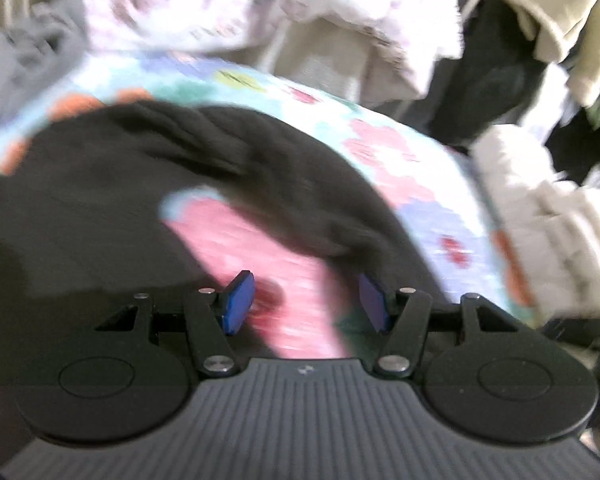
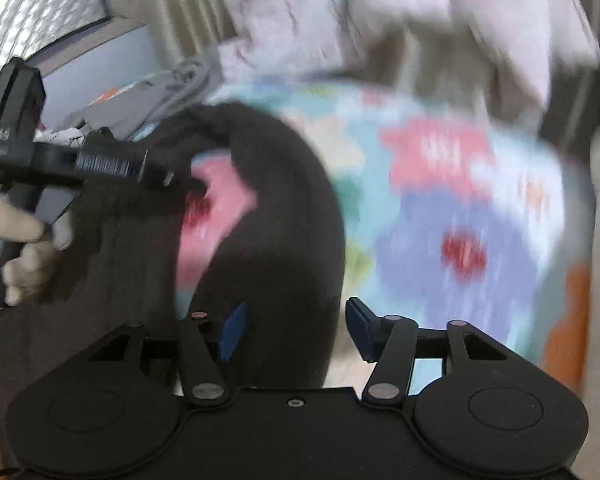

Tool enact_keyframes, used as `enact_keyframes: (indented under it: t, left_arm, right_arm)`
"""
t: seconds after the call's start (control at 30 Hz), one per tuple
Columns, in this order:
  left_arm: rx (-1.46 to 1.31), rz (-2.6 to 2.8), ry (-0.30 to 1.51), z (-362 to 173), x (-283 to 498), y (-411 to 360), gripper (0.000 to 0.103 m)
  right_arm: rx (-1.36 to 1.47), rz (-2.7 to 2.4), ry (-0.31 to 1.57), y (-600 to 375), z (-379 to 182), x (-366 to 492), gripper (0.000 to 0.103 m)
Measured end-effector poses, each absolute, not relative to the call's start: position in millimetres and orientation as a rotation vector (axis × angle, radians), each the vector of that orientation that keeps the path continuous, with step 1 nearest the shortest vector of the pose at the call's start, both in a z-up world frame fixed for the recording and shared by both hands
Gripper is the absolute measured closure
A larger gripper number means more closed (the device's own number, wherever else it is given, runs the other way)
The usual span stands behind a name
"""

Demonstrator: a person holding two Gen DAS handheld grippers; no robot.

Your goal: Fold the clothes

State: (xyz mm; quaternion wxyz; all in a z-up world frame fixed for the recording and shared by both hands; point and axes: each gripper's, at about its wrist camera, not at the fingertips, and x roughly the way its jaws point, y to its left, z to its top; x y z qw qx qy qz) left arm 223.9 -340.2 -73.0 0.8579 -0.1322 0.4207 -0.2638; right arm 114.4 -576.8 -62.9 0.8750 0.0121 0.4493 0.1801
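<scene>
Dark garment spread on flowered sheet, arching across both views. Left gripper wide, empty, at its inner edge. Right gripper wide, empty, at right limb's end; neither clearly nearer.

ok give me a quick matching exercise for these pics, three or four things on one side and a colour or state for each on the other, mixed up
Things:
1. garment
2. floral sheet
3. left gripper
4. folded stack

Colour or state:
A. white
B. open, holding nothing
C. dark, lying crumpled
D. pale blue with pink flowers

Pairs: 1-C, 2-D, 3-B, 4-A
</scene>
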Motion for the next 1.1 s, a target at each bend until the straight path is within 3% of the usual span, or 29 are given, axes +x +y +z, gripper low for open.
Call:
enact_keyframes:
  t: [0.2, 0.27, 0.3, 0.33, 0.37, 0.53, 0.7, 0.77, 0.8, 0.83, 1.1]
  left_arm:
    - [-0.362, -0.660, 0.974, -92.9, 214.0, -375.0, 0.043]
    - [-0.330, -0.632, 0.972, -99.5, 208.0, -386.8, 0.043]
    - [-0.313, -0.620, 0.969, -102.0, 205.1, -392.4, 0.049]
    - [-0.291, -0.623, 0.949, -99.4, 202.3, -396.4, 0.078]
    - [-0.272, -0.626, 0.929, -96.2, 199.7, -399.9, 0.091]
    - [-0.301, -0.657, 0.773, -43.5, 209.2, -395.2, 0.092]
    - [-0.332, -0.651, 0.632, 12.0, 253.1, -405.6, 0.087]
    - [-0.335, -0.633, 0.620, 18.5, 268.3, -408.9, 0.066]
    - [-0.330, -0.635, 0.622, 18.5, 274.4, -409.3, 0.047]
    - [-0.298, -0.619, 0.627, 13.9, 274.5, -406.2, 0.045]
    - [0.011, -0.499, 0.635, -24.9, 270.9, -383.5, 0.044]
  right_arm:
    - [0.069, 0.459, 1.045, -569.7, -97.7, 101.8, 0.037]
    - [0.031, 0.469, 0.991, -564.2, -98.7, 104.4, 0.043]
    - [0.013, 0.473, 0.963, -561.5, -99.3, 105.7, 0.070]
    - [0.025, 0.481, 0.932, -561.8, -95.5, 106.2, 0.074]
    - [0.065, 0.491, 0.896, -565.0, -87.9, 106.0, 0.075]
    - [0.316, 0.580, 0.761, -581.3, -48.0, 111.6, 0.077]
    - [0.644, 0.484, 0.670, -613.8, -24.7, 152.5, 0.073]
    - [0.600, 0.283, 0.605, -624.2, -16.6, 163.5, 0.066]
    - [0.553, 0.175, 0.584, -628.3, -14.0, 168.1, 0.053]
    - [0.494, 0.099, 0.583, -631.4, -15.2, 169.9, 0.049]
    - [0.337, 0.025, 0.686, -650.5, -52.8, 165.1, 0.048]
